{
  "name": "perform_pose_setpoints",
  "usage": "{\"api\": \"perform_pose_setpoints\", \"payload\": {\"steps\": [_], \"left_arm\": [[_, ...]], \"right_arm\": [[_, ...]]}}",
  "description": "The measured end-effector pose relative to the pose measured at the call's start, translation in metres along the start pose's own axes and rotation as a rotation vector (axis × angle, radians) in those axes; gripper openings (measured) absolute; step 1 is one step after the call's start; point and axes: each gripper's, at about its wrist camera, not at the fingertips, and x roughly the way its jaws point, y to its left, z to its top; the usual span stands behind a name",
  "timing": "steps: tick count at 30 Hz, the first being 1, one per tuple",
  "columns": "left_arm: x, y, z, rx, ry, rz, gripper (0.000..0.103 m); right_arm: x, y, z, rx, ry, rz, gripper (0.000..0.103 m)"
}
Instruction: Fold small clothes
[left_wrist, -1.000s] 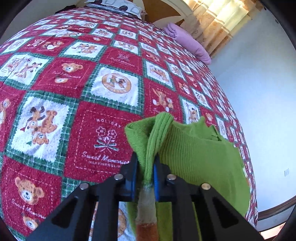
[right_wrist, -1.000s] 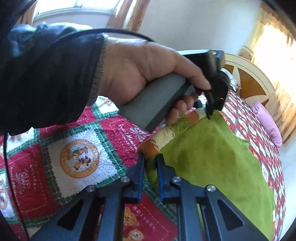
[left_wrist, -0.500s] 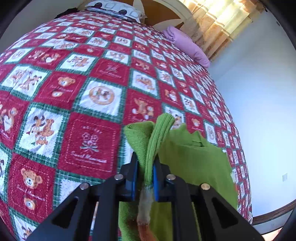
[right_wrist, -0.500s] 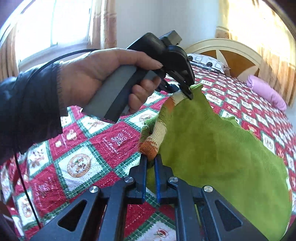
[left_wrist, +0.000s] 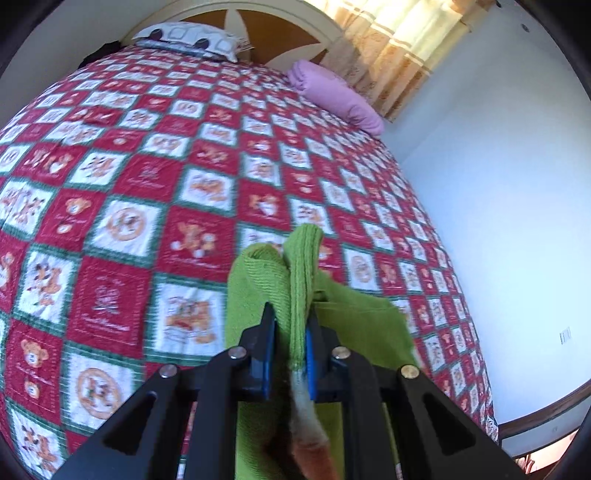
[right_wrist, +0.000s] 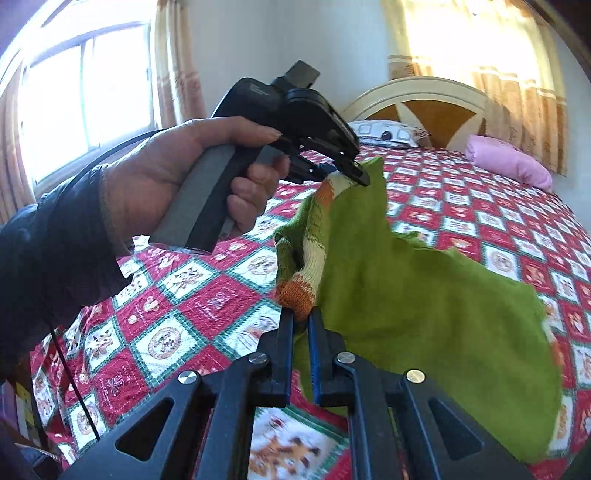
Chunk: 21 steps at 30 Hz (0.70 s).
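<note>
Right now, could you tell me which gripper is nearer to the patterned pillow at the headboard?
Left. The left gripper holds the green sweater farther up the bed, toward the patterned pillow; the right gripper grips its striped hem farther back.

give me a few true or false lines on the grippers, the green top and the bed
1. Both grippers are shut on the green top. True: the left gripper and the right gripper each pinch its edge.
2. The top lies flat on the quilt. False: it hangs lifted between the grippers.
3. A purple pillow lies near the headboard. True.
4. The top's band is blue. False: the band is orange and cream.
5. The quilt is plain white. False: it is red, white and green checks with bears.
</note>
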Motion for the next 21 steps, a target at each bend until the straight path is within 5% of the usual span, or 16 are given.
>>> {"api": "perform_pose_setpoints", "payload": {"steps": [21], "left_arm": [[0.075, -0.134, -0.022, 0.149, 0.11, -0.058, 0.014]], "right_arm": [[-0.077, -0.115, -0.044, 0.267, -0.016, -0.049, 0.006]]}}
